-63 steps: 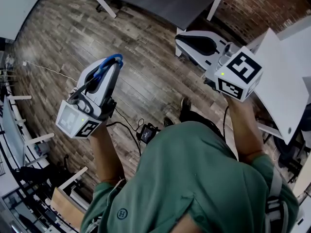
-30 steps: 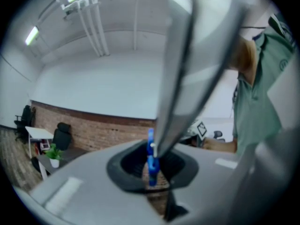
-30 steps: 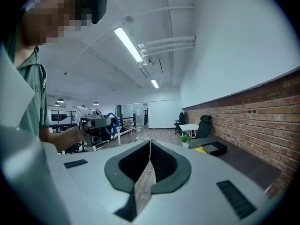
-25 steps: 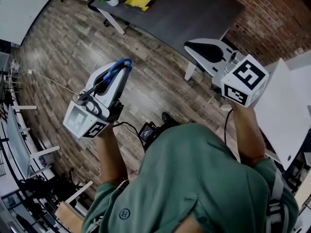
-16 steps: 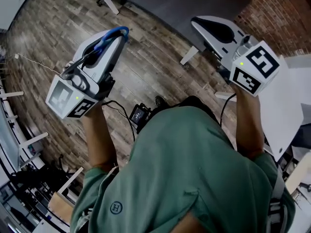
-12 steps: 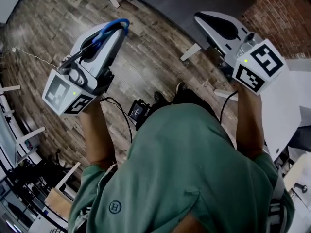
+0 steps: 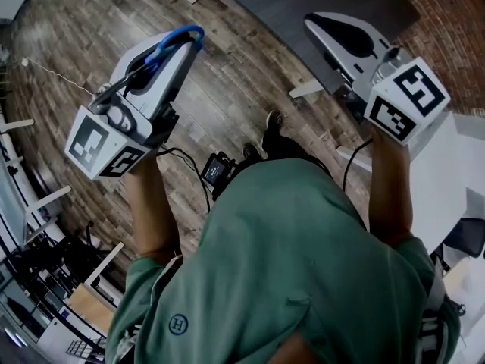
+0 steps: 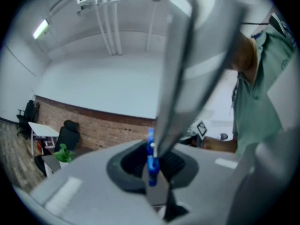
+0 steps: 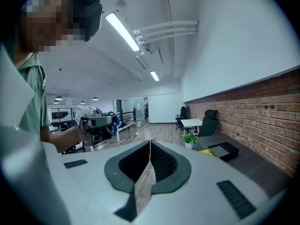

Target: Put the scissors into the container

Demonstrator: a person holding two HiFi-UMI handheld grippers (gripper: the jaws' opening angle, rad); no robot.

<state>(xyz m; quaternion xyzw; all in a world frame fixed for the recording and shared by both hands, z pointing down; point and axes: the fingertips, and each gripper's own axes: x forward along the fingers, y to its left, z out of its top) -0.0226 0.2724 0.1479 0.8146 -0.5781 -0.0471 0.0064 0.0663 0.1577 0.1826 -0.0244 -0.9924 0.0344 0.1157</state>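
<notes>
Left tool point(image 8: 152, 167): clamped on scissors point(image 8: 150, 157), blue handle between jaws, blades rising above.
Right tool point(image 9: 149, 159): jaws together, empty.
Black box point(image 9: 225, 150): ahead-right of right tool, contents unclear.

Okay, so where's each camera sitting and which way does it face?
Head view: on the person's head, facing steeply down at the floor; shows green shirt, left gripper, right gripper.
Left gripper view: on the left gripper, looking along jaws shut on the scissors; shirt at right.
Right gripper view: on the right gripper, along closed, empty jaws toward the brick wall; shirt at left.
Shared: both gripper views show the potted plant.
</notes>
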